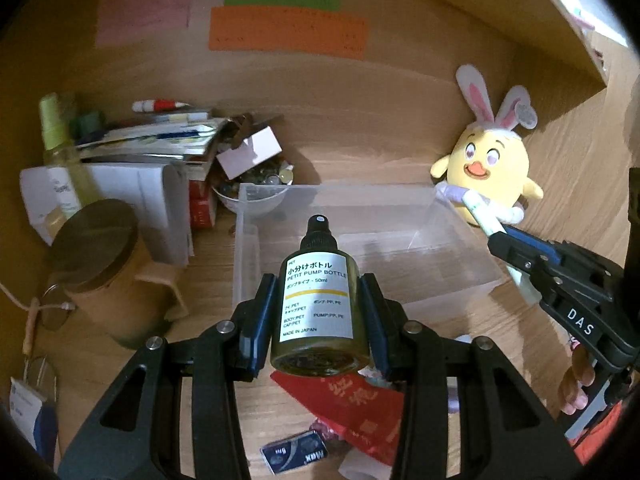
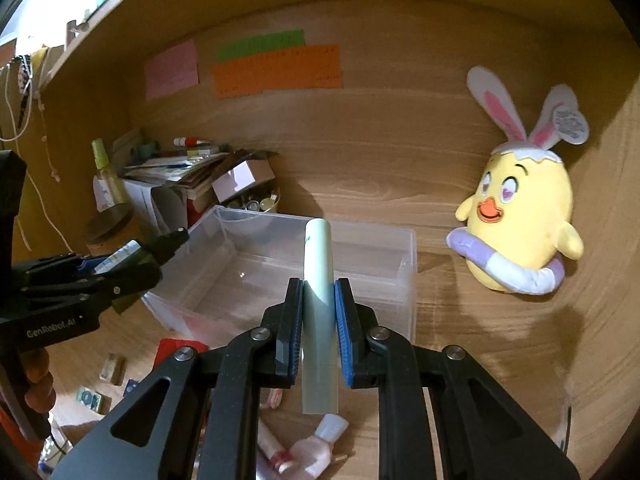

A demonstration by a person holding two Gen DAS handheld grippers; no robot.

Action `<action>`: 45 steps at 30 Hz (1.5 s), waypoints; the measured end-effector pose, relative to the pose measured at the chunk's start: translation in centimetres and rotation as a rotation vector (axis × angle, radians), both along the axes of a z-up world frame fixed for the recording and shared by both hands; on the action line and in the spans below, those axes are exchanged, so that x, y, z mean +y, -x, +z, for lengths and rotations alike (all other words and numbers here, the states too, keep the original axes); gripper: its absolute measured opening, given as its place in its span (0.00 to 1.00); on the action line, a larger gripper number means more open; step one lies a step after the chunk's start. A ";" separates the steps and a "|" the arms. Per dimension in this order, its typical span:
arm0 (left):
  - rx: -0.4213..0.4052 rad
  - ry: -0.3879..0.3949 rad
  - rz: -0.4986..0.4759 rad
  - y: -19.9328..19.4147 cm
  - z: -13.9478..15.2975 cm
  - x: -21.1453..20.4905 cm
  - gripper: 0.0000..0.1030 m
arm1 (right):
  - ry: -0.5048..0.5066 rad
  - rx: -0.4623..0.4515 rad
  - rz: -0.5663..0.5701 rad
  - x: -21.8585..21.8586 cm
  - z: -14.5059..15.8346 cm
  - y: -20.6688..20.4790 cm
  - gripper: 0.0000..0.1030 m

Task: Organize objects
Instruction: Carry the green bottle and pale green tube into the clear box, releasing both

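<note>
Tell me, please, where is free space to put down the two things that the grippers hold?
Free: inside the clear bin, and bare desk between it and the plush chick. Crowded: the paper stack and lidded jar beside the bin, and small clutter under both grippers.

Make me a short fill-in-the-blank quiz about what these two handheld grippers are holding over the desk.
1. The left gripper is closed on a dark pump bottle with a ____ label.
2. The right gripper clamps a pale green ____.
3. Ahead of both sits a clear plastic bin that holds ____.
4. The yellow chick plush wears ____ ears.

Missing words: white; tube; nothing; rabbit
</note>
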State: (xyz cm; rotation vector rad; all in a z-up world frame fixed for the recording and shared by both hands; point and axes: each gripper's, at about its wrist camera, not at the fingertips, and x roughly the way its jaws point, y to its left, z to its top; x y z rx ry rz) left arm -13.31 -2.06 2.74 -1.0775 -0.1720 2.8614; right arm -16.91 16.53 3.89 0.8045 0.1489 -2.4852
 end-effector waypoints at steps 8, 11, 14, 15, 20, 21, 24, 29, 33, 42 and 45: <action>-0.099 0.005 -0.035 3.7 -1.9 0.4 0.40 | -0.038 -0.071 0.022 -1.2 -1.4 3.1 0.14; -0.115 0.015 -0.040 4.6 -2.3 0.6 0.40 | -0.055 -0.101 0.032 -1.6 -2.1 4.3 0.14; -0.128 0.024 -0.052 5.3 -2.6 0.8 0.40 | -0.077 -0.127 0.041 -2.1 -2.9 5.3 0.14; -0.131 0.025 -0.057 5.5 -2.6 0.9 0.40 | -0.084 -0.133 0.044 -2.2 -3.1 5.6 0.14; -0.159 0.032 -0.075 6.7 -3.3 1.2 0.40 | -0.128 -0.179 0.062 -3.1 -4.5 7.0 0.14; -0.172 0.033 -0.079 7.0 -3.6 1.3 0.40 | -0.138 -0.183 0.063 -3.2 -4.7 7.1 0.14; -0.198 0.046 -0.088 7.7 -4.5 1.8 0.40 | -0.162 -0.194 0.069 -3.6 -5.3 7.5 0.14; -0.203 0.082 -0.110 8.1 -4.9 2.7 0.40 | -0.199 -0.203 0.073 -4.2 -5.8 7.9 0.14; -0.214 0.094 -0.115 8.5 -5.2 3.0 0.40 | -0.218 -0.217 0.079 -4.7 -6.1 8.1 0.14; -0.212 0.112 -0.110 8.2 -4.9 2.8 0.45 | -0.235 -0.219 0.065 -4.6 -6.0 7.9 0.17; -0.190 0.116 -0.100 7.7 -4.3 2.6 0.53 | -0.224 -0.202 0.057 -4.3 -5.5 7.3 0.31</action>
